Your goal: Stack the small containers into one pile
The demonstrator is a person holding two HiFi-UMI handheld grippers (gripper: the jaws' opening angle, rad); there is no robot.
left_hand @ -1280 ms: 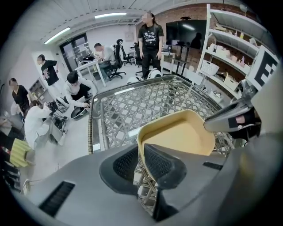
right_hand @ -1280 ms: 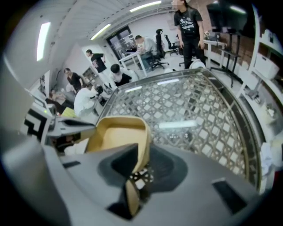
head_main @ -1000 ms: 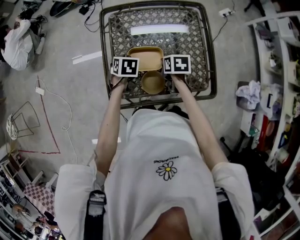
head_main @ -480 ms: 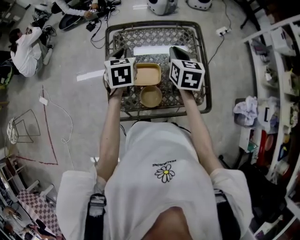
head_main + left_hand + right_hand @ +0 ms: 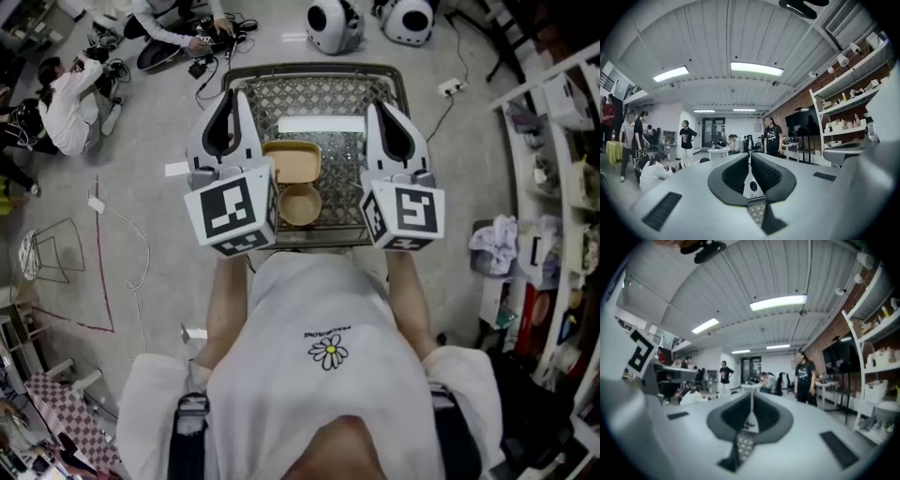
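Standing raised on either side of the wire table (image 5: 319, 94), the left gripper (image 5: 231, 96) is closing its empty jaws almost to a touch and the right gripper (image 5: 385, 106) is clenched on nothing, while the square container (image 5: 292, 161) and the round container (image 5: 300, 204) sit unstacked, just beside each other, on the table's near half.

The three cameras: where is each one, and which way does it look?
Head view: on the person's head, looking steeply down at the mesh table and containers; shows shirt, arms, left claw and right claw.
Left gripper view: rides the left claw, looks across the room; shows its empty jaws closing.
Right gripper view: rides the right claw, facing likewise; shows shut, empty jaws.
Shared: both gripper views see the person by the brick wall.
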